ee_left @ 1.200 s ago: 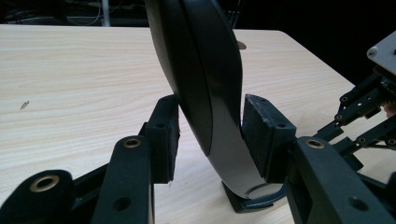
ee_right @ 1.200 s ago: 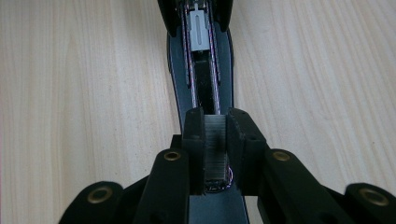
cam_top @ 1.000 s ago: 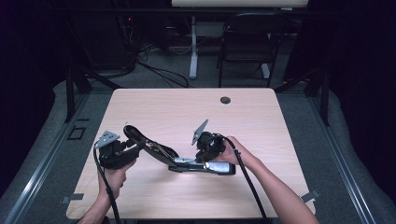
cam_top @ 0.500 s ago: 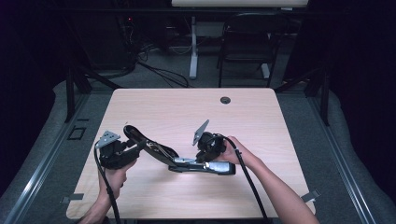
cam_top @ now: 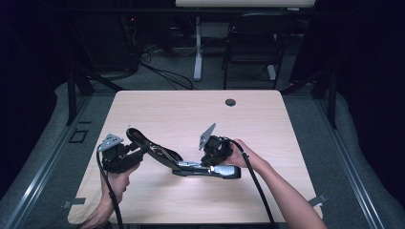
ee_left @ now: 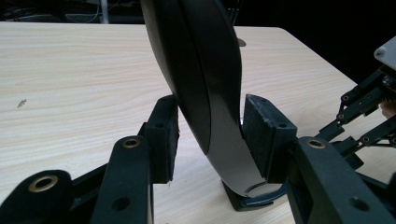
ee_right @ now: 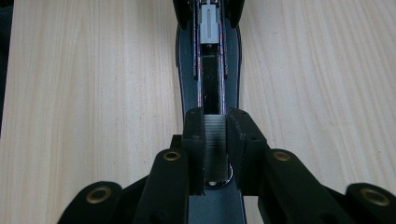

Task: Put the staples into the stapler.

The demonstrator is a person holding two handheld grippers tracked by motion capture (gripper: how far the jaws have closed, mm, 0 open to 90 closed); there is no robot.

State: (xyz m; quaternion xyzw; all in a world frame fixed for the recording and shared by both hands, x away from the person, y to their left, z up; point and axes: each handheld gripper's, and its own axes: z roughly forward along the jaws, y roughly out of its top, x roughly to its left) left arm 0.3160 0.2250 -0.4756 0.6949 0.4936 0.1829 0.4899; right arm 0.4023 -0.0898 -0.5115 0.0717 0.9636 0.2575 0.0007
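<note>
One stapler [cam_top: 191, 164] lies opened on the tabletop [cam_top: 267, 129], in the near half, at about 6 o'clock from the tabletop centre. Its base with the magazine channel rests flat on the wood; its top cover [cam_top: 148, 145] is swung up and back toward 9 o'clock.

Two grippers are in use, one per hand.

Left gripper [cam_top: 138, 151]: closed on the raised top cover [ee_left: 205, 84]. In the left gripper view, both pads [ee_left: 266, 135] press against the sides of the black cover, which stands between them and runs up past the top of that view. The cover's hinge end meets the tabletop just beyond the pads.

Right gripper [cam_top: 210, 160]: closed on one strip of staples [ee_right: 215, 144]. In the right gripper view, the grey strip stands clamped between the two pads, directly over the rear of the open magazine channel [ee_right: 210, 74]. One light grey pusher block [ee_right: 208, 25] sits in the channel at 12 o'clock from the strip.

One round cable grommet [cam_top: 230, 102] is set in the tabletop near its far edge, at about 12 o'clock, well apart from the stapler. One chair [cam_top: 253, 43] stands on the floor beyond the tabletop.
</note>
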